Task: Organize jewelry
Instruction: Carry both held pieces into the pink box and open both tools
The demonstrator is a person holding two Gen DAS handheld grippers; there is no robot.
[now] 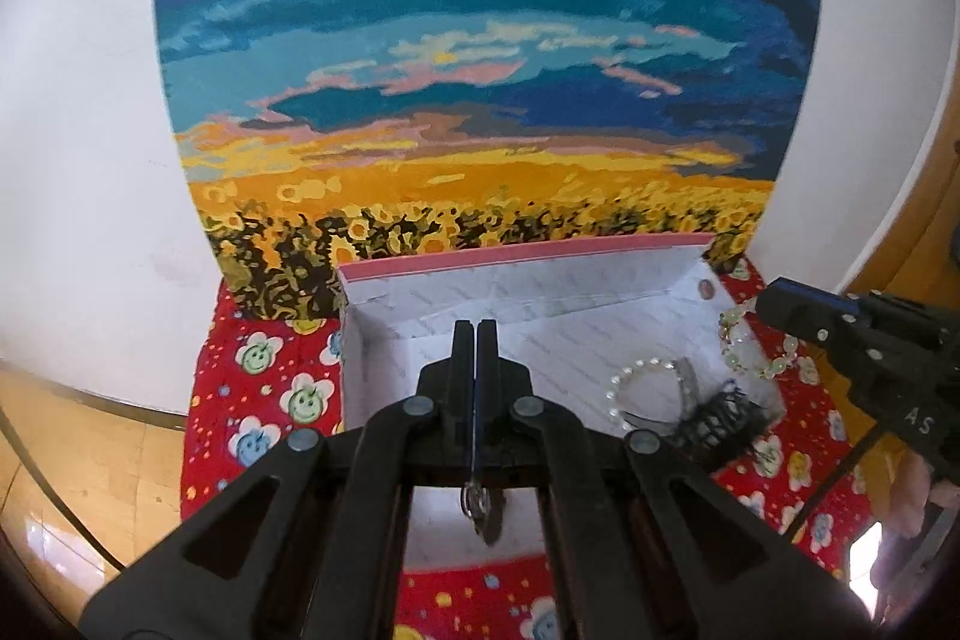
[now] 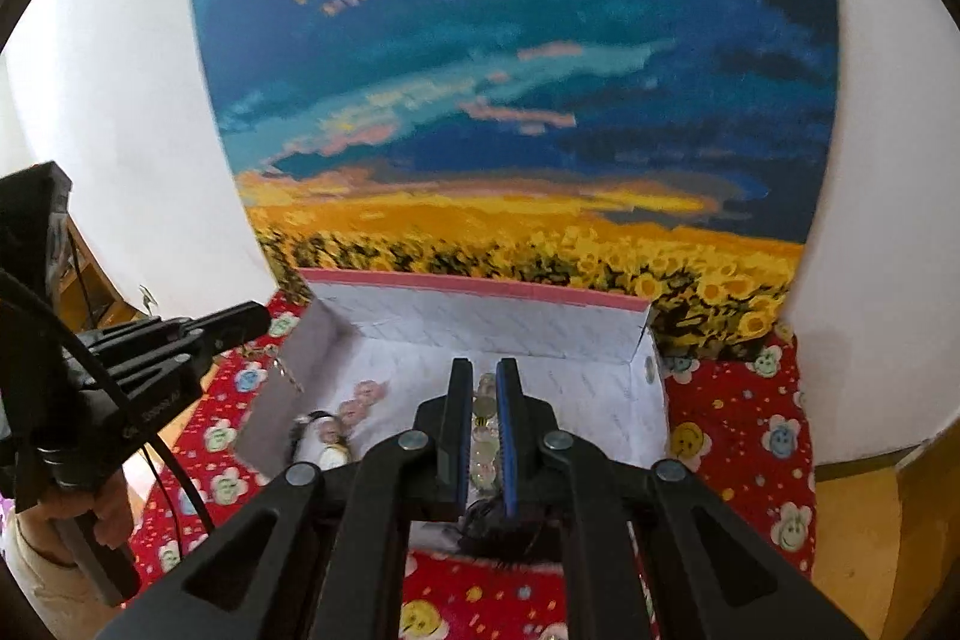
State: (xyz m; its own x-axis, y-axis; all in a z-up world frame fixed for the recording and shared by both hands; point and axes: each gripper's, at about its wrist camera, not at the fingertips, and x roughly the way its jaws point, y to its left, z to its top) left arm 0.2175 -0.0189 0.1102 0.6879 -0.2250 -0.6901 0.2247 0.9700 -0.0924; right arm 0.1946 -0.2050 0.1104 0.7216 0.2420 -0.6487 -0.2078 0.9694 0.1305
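A white open box with a pink rim stands on the red cloth; it also shows in the right wrist view. My left gripper is shut above the box on a small silver piece that hangs below the fingers. My right gripper is shut on a pale green bead bracelet, held over the box's right wall. A white pearl bracelet and a black comb clip lie in the box. A pink bead piece lies there too.
A red flower-print cloth covers the table. A large sunflower-field painting leans on the white wall right behind the box. Wooden floor shows at the left. A dangling chain hangs from the left gripper by the box's left wall.
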